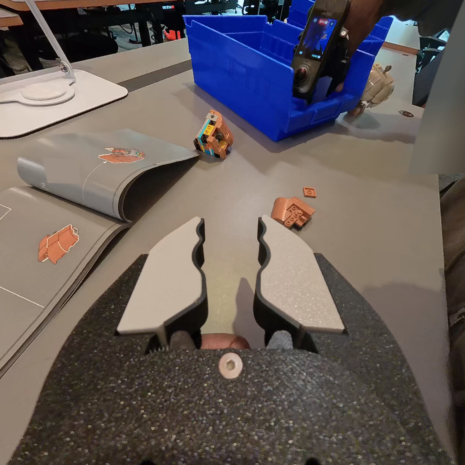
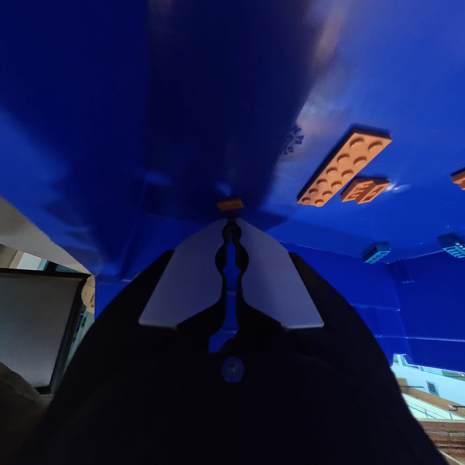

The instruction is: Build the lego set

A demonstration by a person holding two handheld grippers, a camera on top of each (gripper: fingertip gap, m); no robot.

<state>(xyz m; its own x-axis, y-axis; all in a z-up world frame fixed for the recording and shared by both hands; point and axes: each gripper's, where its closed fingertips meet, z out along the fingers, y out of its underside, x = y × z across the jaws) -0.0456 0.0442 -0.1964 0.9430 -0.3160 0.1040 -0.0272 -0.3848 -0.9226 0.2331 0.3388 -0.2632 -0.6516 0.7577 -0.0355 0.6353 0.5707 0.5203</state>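
Observation:
My left gripper (image 1: 231, 222) is open and empty, low over the grey table (image 1: 226, 181). A brown curved sub-assembly (image 1: 293, 212) lies just right of its right fingertip, with a small brown square plate (image 1: 309, 192) behind it. A multicoloured block assembly (image 1: 214, 134) sits farther ahead. My right gripper (image 2: 230, 221) is shut, deep inside the blue bin (image 2: 176, 113). A small brown piece (image 2: 230, 203) sits right at its tips; I cannot tell whether it is pinched. A long brown plate (image 2: 344, 168) and a small brown brick (image 2: 364, 192) lie to the right.
An open instruction booklet (image 1: 88, 191) lies on the left. The blue bin (image 1: 251, 75) stands at the back, with the right gripper (image 1: 317, 63) reaching into it. A tan model (image 1: 377, 85) sits behind the bin. A white lamp base (image 1: 50, 95) is far left. Blue bricks (image 2: 376, 254) lie in the bin. Left tips to right tips: about 40 centimetres. From my left tips it is roughly 15 centimetres to the small brown square plate (image 1: 309, 192); from my right, 25 centimetres.

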